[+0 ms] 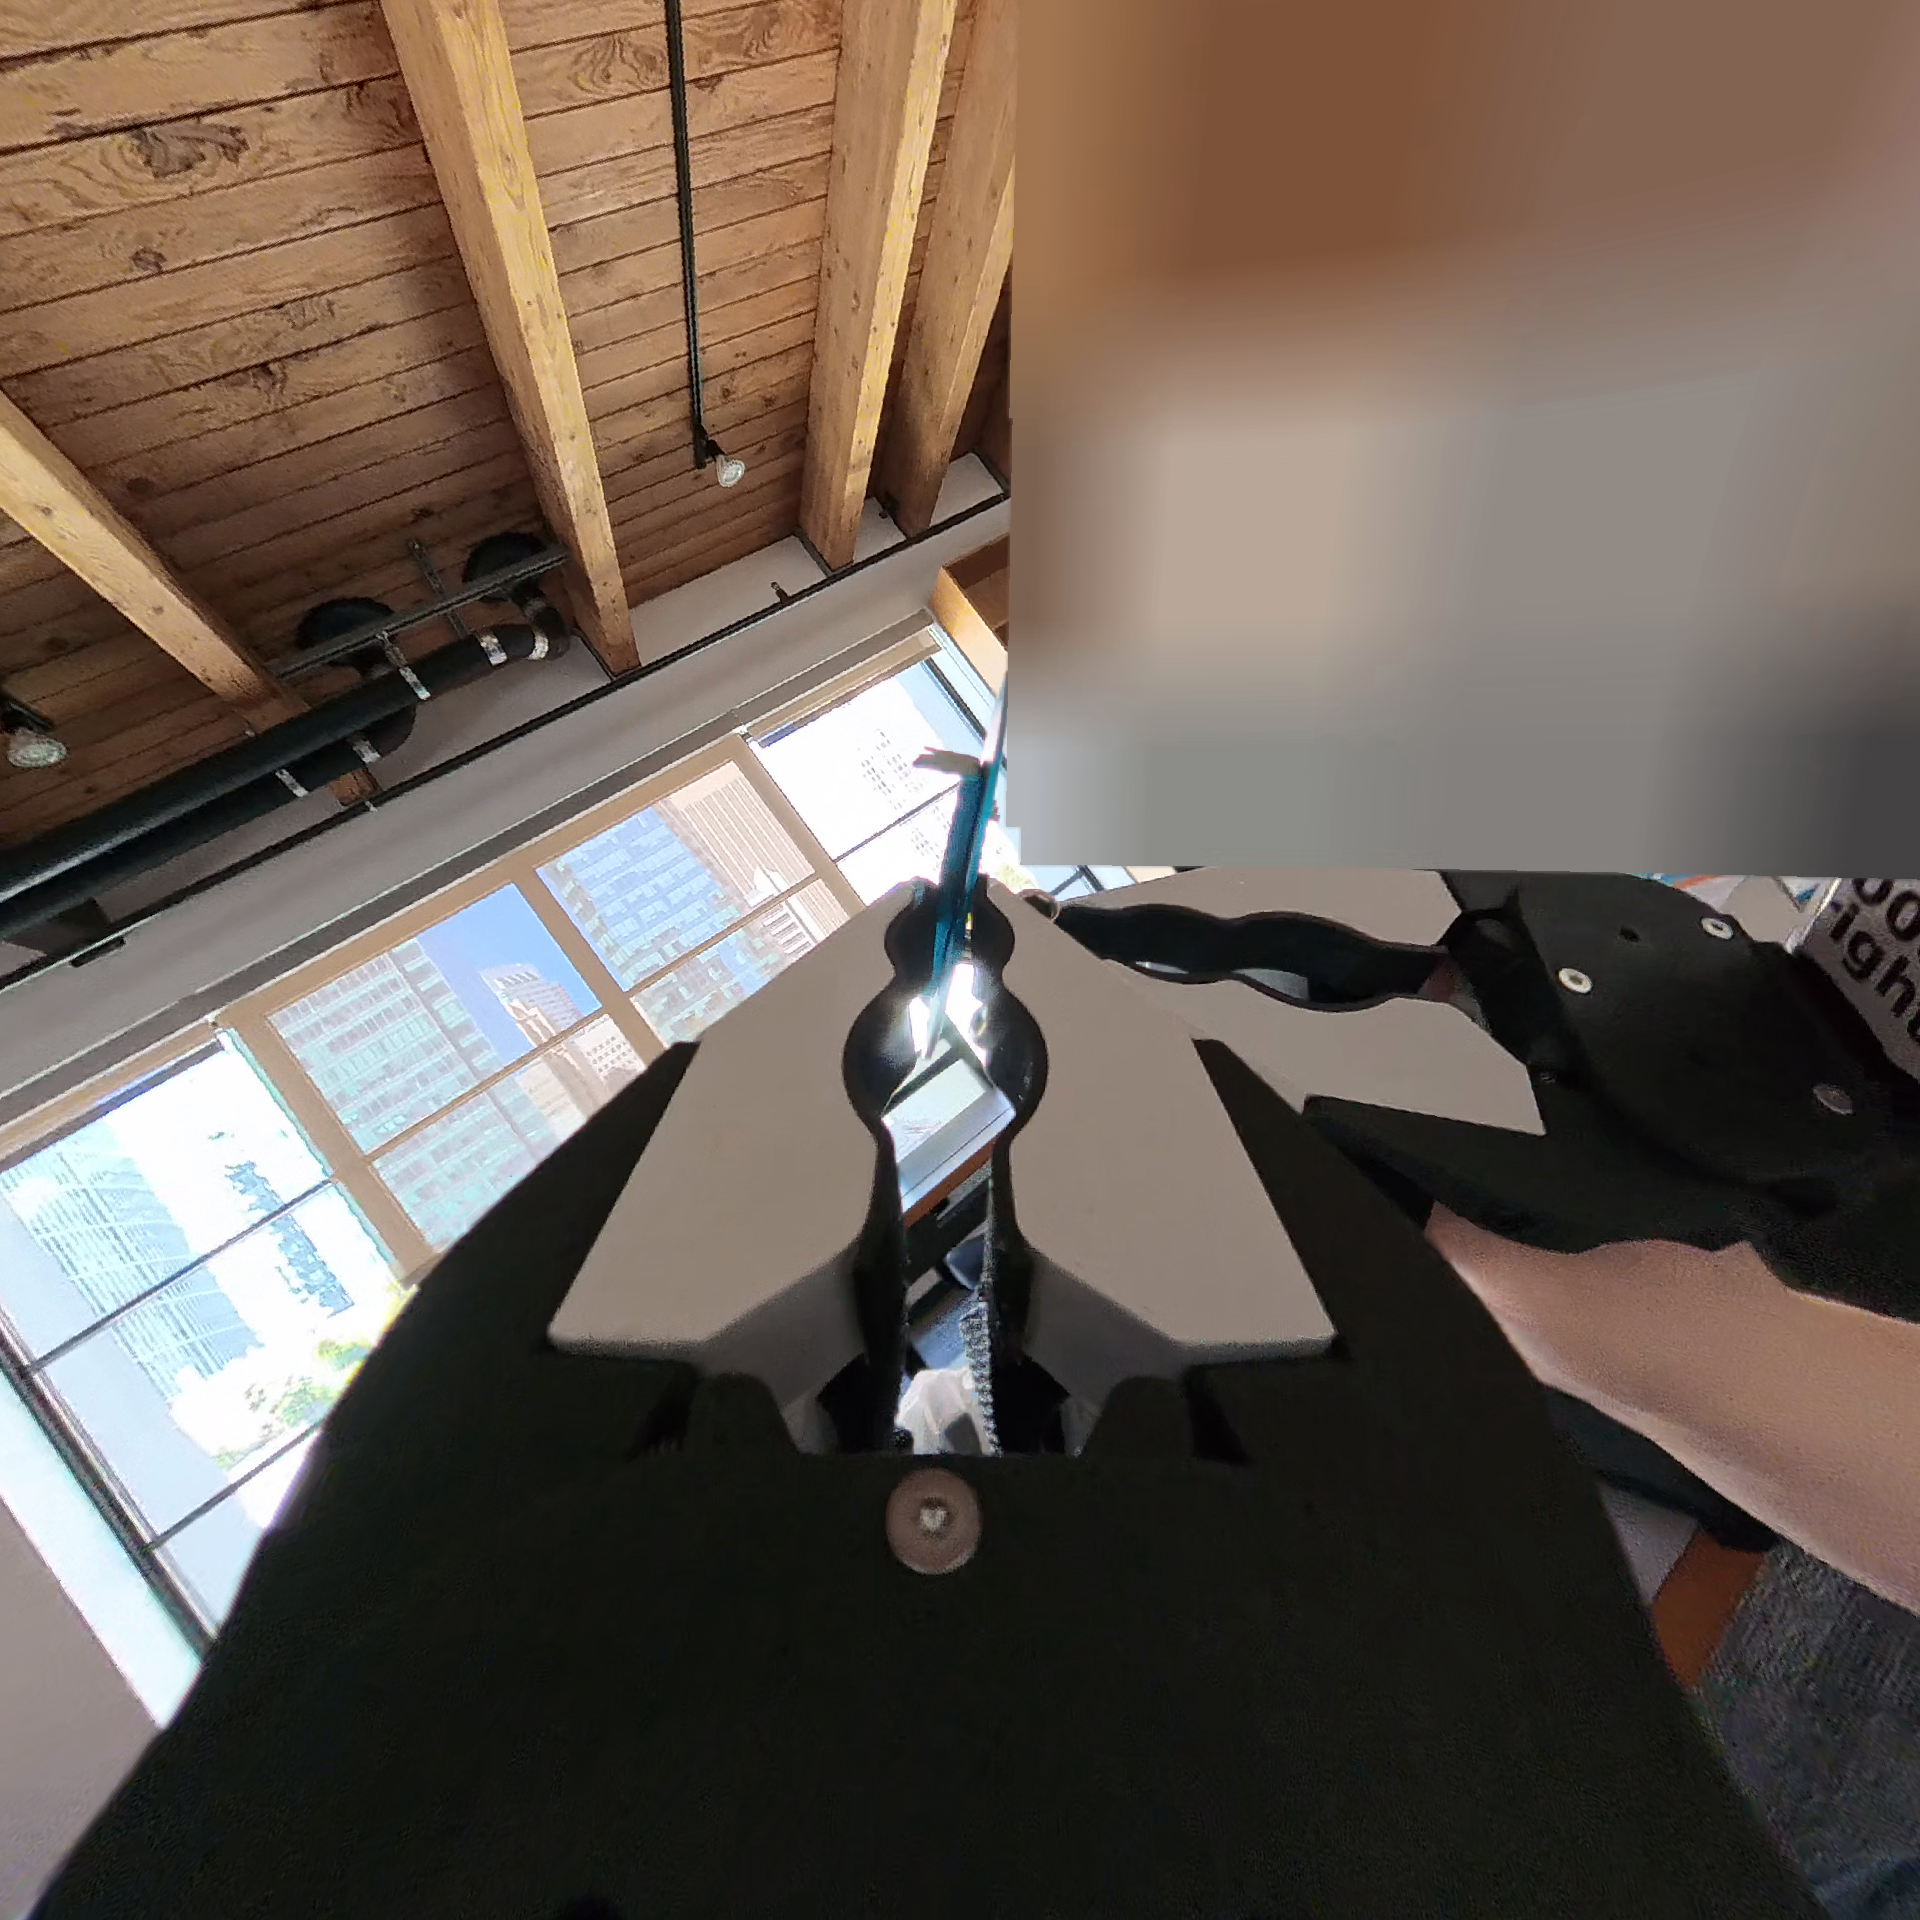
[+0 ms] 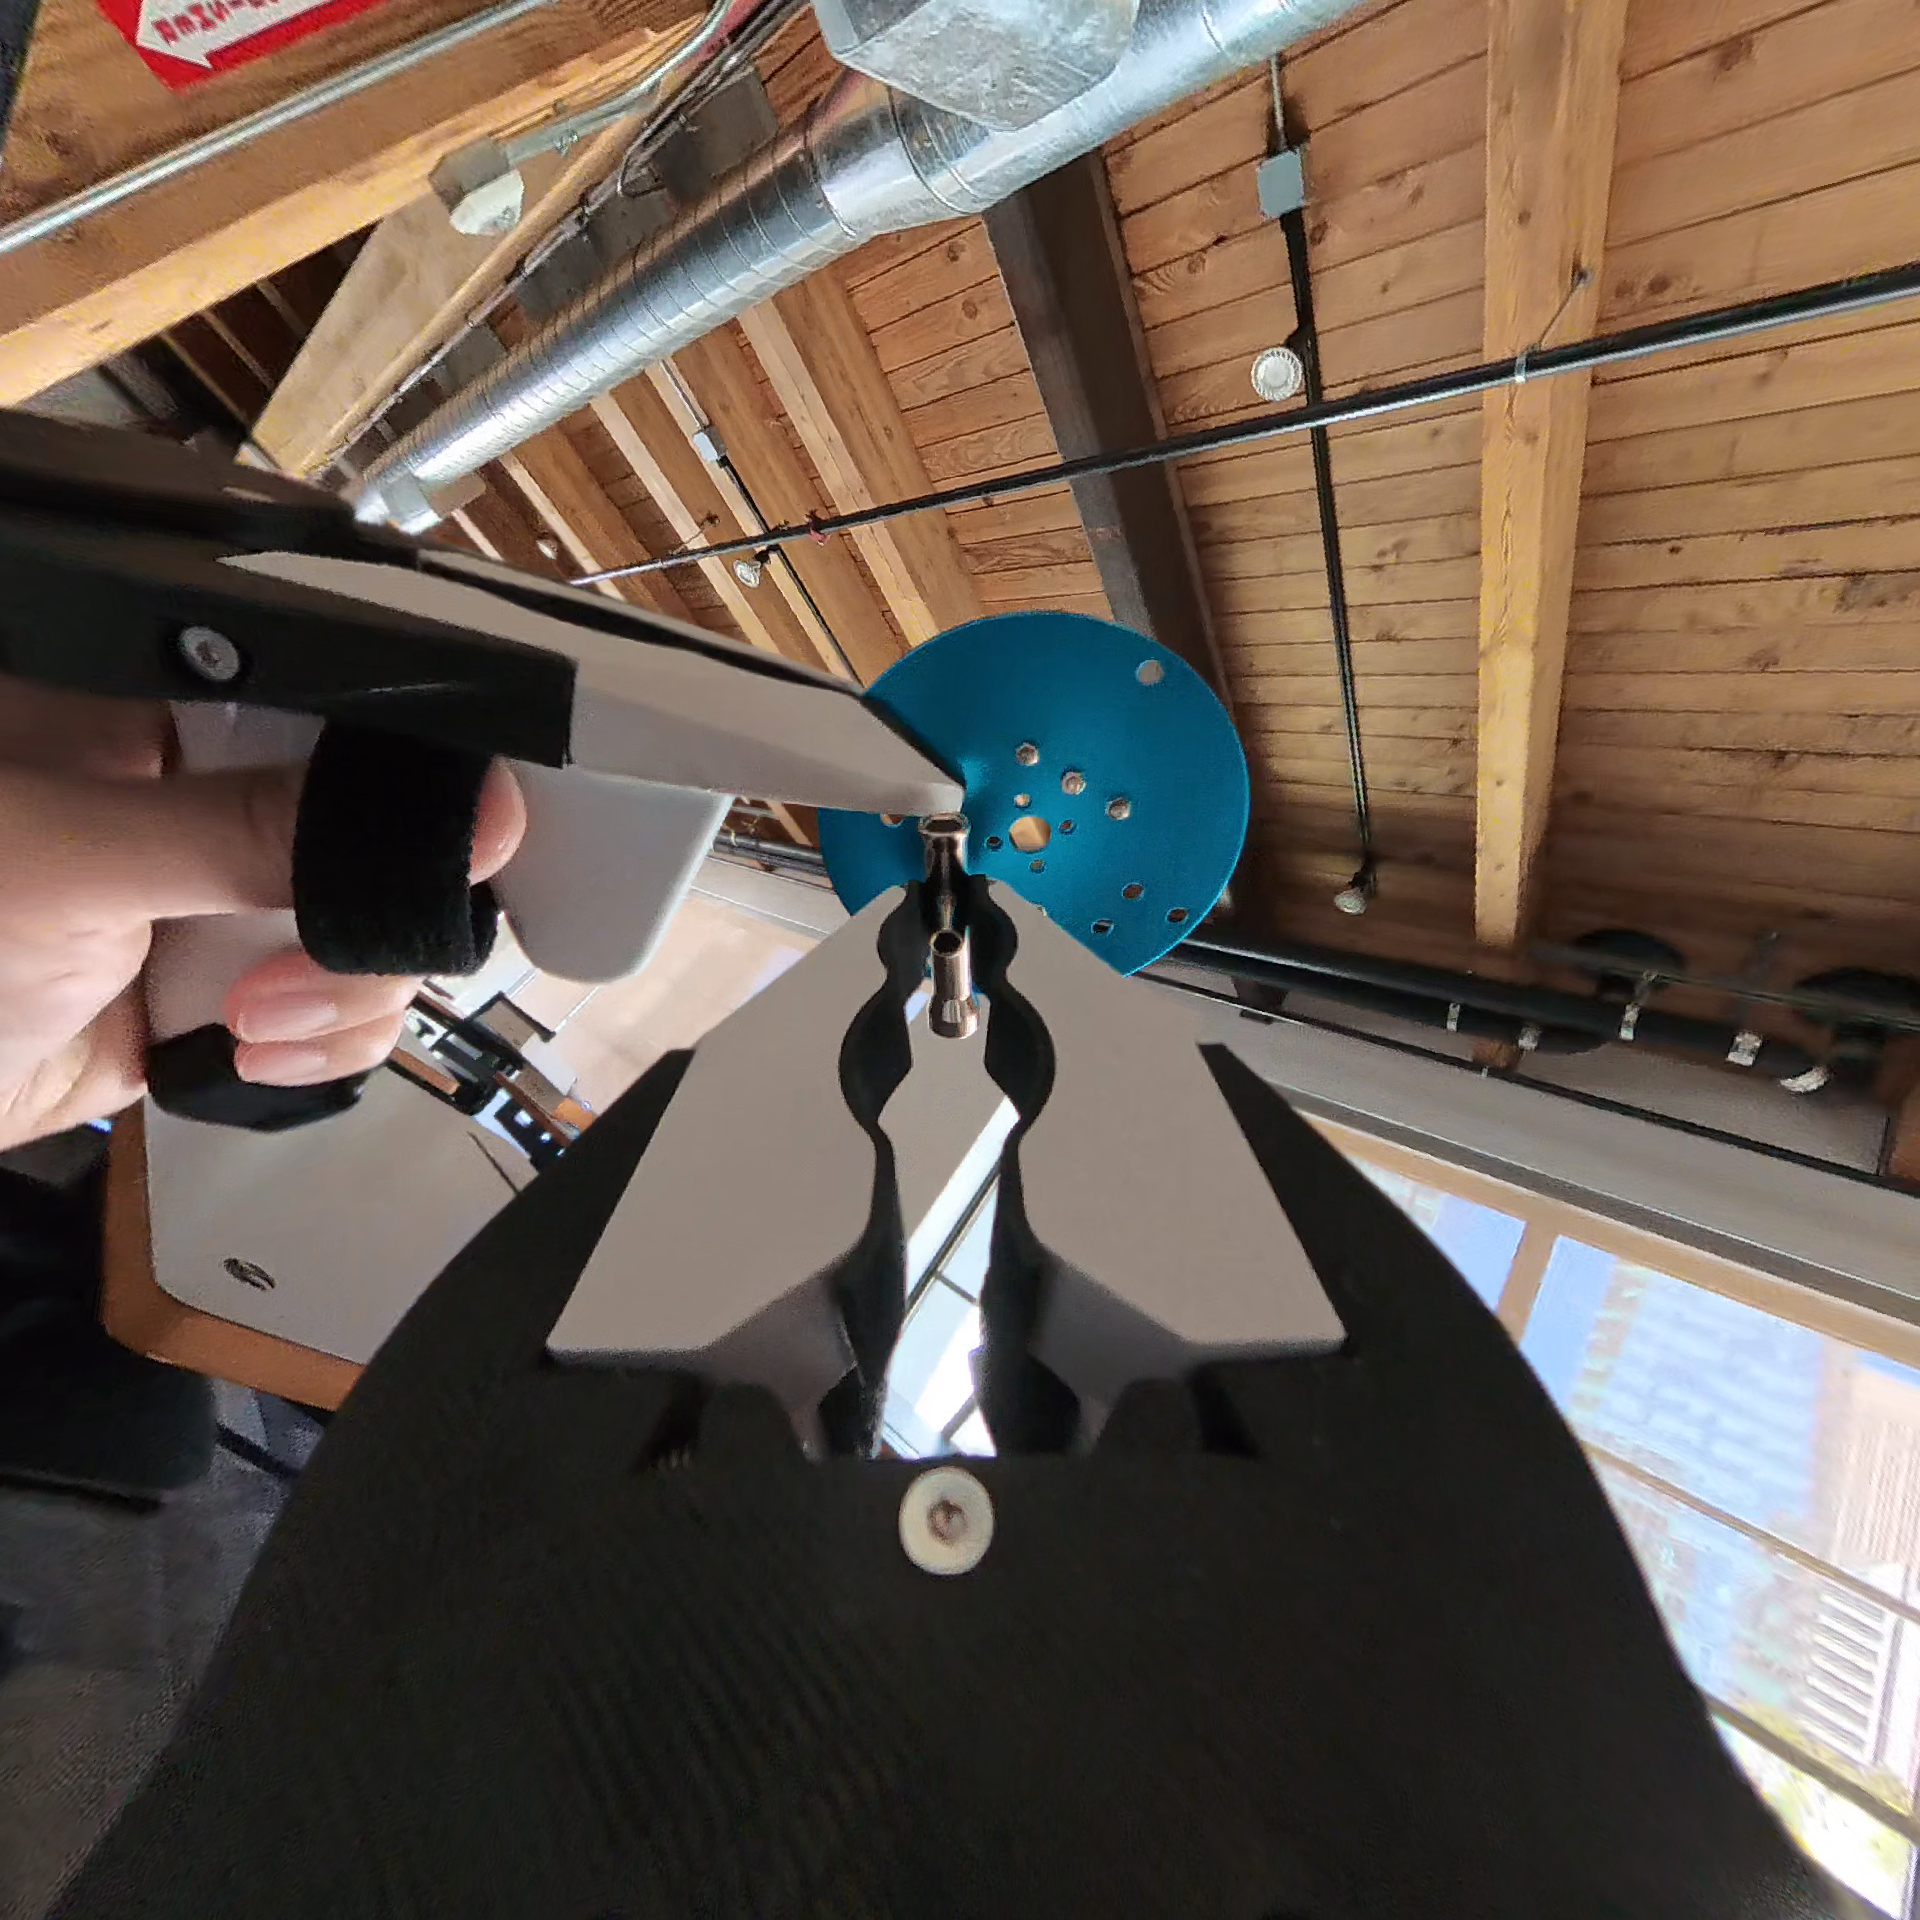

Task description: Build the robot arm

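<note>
Two grippers up high: the left gripper pinches a blue disc (full of holes), the right gripper pinches a small metal tool.

Above me: wood plank ceiling w/ beams, silver duct. Big windows, bright daylight.

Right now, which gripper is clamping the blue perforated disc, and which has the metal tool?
The left gripper clamps the blue disc edge-on at its jaw tips. The right gripper holds a small metal socket tool, its tip at the disc's face.
</note>
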